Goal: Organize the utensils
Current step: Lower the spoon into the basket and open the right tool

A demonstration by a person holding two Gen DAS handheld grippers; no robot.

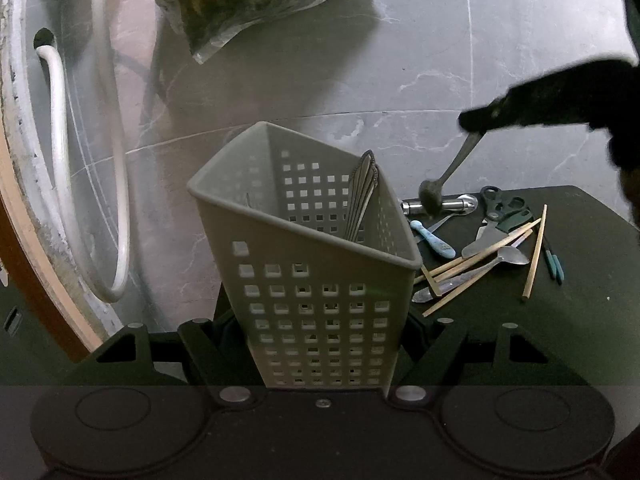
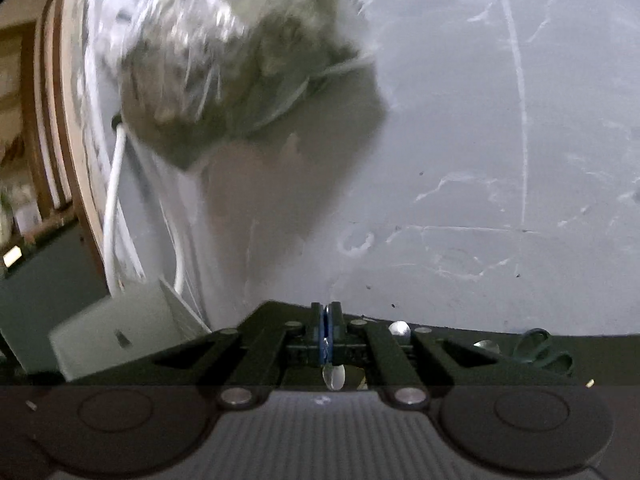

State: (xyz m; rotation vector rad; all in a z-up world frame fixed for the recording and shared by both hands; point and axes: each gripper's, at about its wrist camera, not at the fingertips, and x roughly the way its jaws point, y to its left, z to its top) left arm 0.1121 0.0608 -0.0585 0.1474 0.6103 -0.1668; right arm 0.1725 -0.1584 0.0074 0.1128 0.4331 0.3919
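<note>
A grey perforated utensil basket [image 1: 320, 280] stands tilted between the fingers of my left gripper [image 1: 320, 332], which is shut on its lower walls. Several metal handles [image 1: 360, 196] stick up inside it. At the upper right, my right gripper [image 1: 480, 118] is shut on the handle of a metal spoon [image 1: 452, 168], which hangs bowl-down above the black table [image 1: 580, 320]. The right wrist view shows the right gripper [image 2: 330, 312] with its blue pads together and the spoon's bowl [image 2: 334, 376] below them. Chopsticks [image 1: 480, 252], scissors [image 1: 504, 208], another spoon [image 1: 508, 258] and a blue-handled utensil [image 1: 434, 240] lie loose on the table.
A clear plastic bag of greenish stuff [image 1: 260, 0] lies on the grey marble floor behind the table. White hoses [image 1: 60, 140] run along the wall at the left. A shiny metal cylinder [image 1: 440, 204] lies behind the loose utensils. The right wrist view is blurred.
</note>
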